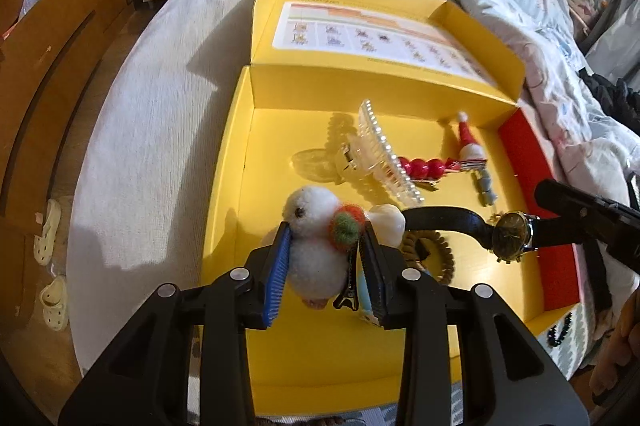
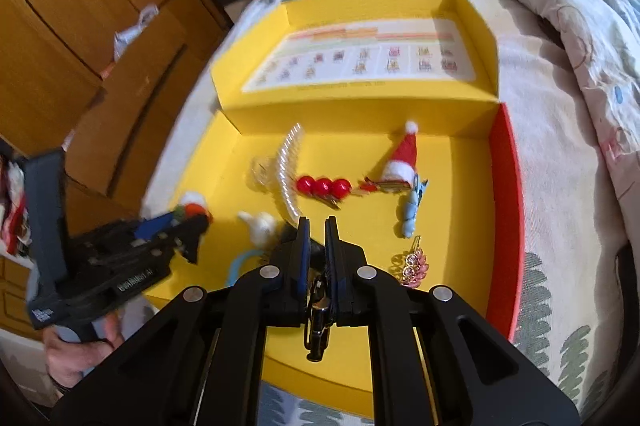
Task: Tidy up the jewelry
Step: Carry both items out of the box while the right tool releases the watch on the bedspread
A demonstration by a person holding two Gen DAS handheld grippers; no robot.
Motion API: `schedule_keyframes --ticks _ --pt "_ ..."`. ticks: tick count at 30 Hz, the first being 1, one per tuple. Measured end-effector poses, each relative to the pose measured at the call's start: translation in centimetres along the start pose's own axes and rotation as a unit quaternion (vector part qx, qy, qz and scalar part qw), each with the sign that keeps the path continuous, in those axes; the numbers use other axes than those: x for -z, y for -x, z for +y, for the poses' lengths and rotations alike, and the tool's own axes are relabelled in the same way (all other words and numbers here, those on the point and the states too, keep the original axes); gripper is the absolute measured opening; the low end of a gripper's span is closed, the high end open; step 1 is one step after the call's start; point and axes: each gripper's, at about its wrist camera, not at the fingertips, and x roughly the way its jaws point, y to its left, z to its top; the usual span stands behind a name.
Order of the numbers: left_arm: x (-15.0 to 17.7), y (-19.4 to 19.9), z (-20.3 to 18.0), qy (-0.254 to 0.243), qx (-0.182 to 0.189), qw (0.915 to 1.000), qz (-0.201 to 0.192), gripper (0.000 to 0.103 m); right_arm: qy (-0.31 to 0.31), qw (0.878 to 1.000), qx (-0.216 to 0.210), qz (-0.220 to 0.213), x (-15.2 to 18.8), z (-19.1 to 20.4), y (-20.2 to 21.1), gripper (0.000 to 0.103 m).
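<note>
Nearest, the left gripper (image 1: 326, 254) clamps a white fluffy bird-shaped hair clip with an orange-and-green tuft (image 1: 316, 246) above the six-o'clock end of the shallow yellow cardboard box (image 1: 224, 185), evidently for placement among the pieces. At three o'clock, the right gripper (image 2: 316, 238), angled down over the box, pinches the strap of a black-strapped wristwatch with a dark gold-rimmed dial (image 1: 512, 236), holding it clear of the floor. Farther, toward twelve o'clock, lie a clear pearl-edged claw clip (image 1: 380, 153), three red beads (image 2: 322, 185) and a red felt Santa-hat clip (image 2: 402, 157).
</note>
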Motion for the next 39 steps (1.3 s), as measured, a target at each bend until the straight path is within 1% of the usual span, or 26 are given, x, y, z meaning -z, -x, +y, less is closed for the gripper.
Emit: schedule_keyframes --ticks 6,15,21,24,27,29,32,34,36,39 --pt "0.1 2.5 -0.6 0.0 0.011 0.9997 -0.021 0.035 -0.006 1.0 -0.011 -0.021 -0.1 0.5 3.3 0.009" --pt "0.5 7.8 -1.2 -0.006 0.027 0.9975 -0.065 0.035 0.014 0.996 -0.03 -0.081 0.8 3.4 11.2 0.009" --pt "2.1 11.3 -2.2 -0.023 0.036 0.9957 -0.082 0.035 0.031 0.995 -0.021 -0.094 2.9 4.5 15.5 0.009" --pt "3.7 12.5 -3.0 -0.034 0.051 0.995 -0.079 0.035 0.03 0.994 -0.017 -0.099 4.5 4.3 17.3 0.009" --pt "5.5 13.2 -3.9 -0.044 0.068 0.9943 -0.069 0.035 0.026 0.994 -0.024 -0.102 6.4 3.8 19.0 0.009" --pt "7.0 12.9 -4.4 -0.046 0.081 0.9941 -0.056 0.035 0.022 0.995 -0.015 -0.099 8.0 3.5 19.3 0.009" --pt "8.9 11.9 -4.7 -0.049 0.082 0.9946 -0.038 0.035 0.018 0.997 0.0 -0.072 10.5 2.9 17.9 0.009" --pt "10.2 11.1 -4.8 -0.05 0.077 0.9954 -0.028 0.035 0.019 0.998 0.012 -0.054 12.2 2.8 16.5 0.009" --pt "11.3 10.9 -5.1 -0.054 0.078 0.9952 -0.022 0.035 0.021 0.999 0.001 -0.037 14.1 2.8 15.3 0.009" --pt "13.0 10.1 -5.3 -0.062 0.074 0.9952 -0.01 0.036 0.03 1.0 0.0 -0.003 16.4 3.2 12.9 0.009"
